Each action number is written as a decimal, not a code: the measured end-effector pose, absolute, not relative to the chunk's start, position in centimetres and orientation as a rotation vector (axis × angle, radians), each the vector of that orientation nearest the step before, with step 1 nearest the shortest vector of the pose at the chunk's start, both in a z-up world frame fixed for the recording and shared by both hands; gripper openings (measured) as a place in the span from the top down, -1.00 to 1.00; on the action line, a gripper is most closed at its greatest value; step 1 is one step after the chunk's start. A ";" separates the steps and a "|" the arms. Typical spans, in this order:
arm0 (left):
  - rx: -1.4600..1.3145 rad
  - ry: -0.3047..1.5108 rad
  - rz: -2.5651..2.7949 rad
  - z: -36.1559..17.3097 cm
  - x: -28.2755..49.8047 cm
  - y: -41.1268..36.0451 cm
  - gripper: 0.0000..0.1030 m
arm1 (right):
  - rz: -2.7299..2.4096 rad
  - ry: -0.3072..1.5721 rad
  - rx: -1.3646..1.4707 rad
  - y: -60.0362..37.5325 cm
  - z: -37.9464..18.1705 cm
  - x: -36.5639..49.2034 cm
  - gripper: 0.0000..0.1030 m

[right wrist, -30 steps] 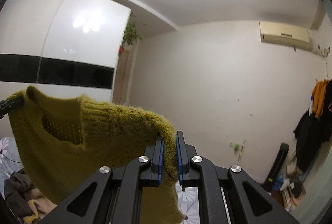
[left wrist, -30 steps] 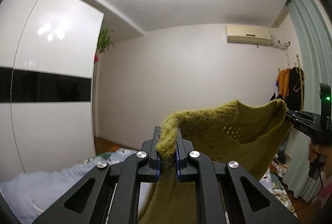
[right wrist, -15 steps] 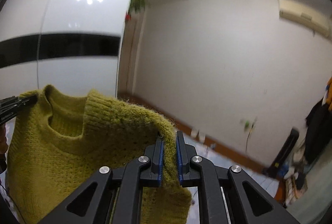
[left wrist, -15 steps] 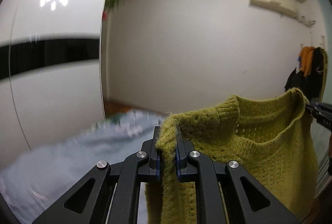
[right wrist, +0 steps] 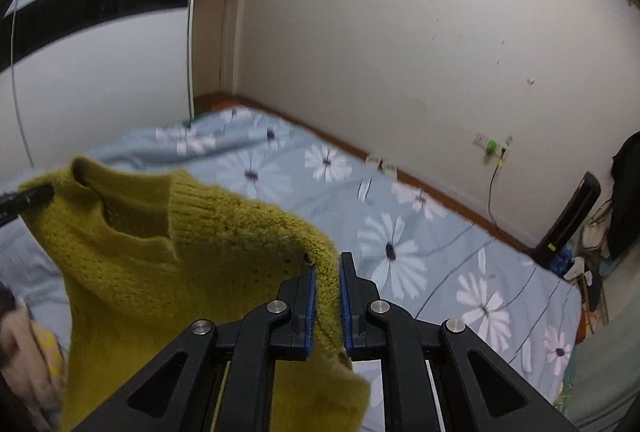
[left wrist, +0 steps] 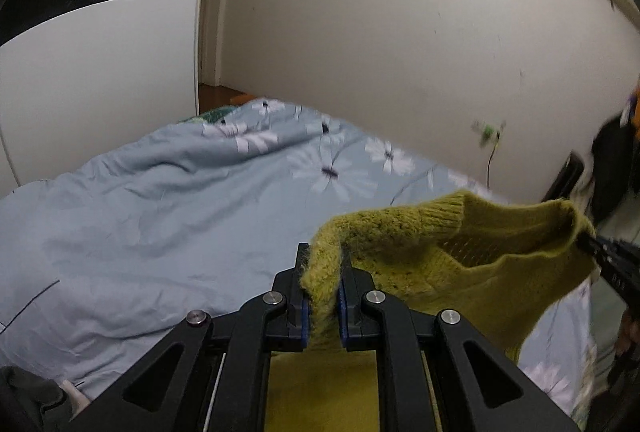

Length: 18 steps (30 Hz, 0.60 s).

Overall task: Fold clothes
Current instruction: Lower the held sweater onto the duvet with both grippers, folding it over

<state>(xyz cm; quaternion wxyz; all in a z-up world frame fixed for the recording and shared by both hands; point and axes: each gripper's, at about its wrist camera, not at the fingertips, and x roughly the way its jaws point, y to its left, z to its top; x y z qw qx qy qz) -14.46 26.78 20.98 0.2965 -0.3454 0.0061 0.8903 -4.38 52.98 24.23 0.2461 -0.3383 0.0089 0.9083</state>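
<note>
An olive-green knit sweater (left wrist: 472, 272) hangs in the air between my two grippers, neck opening up. My left gripper (left wrist: 323, 264) is shut on one shoulder of it. My right gripper (right wrist: 327, 274) is shut on the other shoulder of the sweater (right wrist: 152, 256). The right gripper also shows at the right edge of the left wrist view (left wrist: 592, 246), and the left gripper shows at the left edge of the right wrist view (right wrist: 44, 192). The sweater's body hangs down over the bed (left wrist: 160, 200); its lower hem is hidden.
The bed (right wrist: 440, 232) has a light blue quilt with white flowers. A white and black wardrobe (left wrist: 100, 44) stands at the left. A white wall with a socket (right wrist: 494, 146) is behind. Dark clothes and clutter (right wrist: 624, 192) are at the right. Other clothes (right wrist: 28, 344) lie at the lower left.
Both grippers have tilted and moved down with the sweater, from facing the ceiling and wall to facing the bed. The sweater stays stretched between them.
</note>
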 end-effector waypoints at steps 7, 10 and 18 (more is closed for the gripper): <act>-0.959 0.014 2.283 15.5 -8.3 23.6 0.75 | 2.544 0.081 -1.012 52.2 16.6 3.4 0.78; -0.998 -0.012 2.274 13.1 -4.9 21.5 0.71 | 2.564 0.118 -1.071 50.5 13.3 7.3 0.78; -1.258 -0.159 2.227 6.0 -1.2 17.8 0.55 | 2.523 0.322 -1.179 47.7 5.9 14.2 0.73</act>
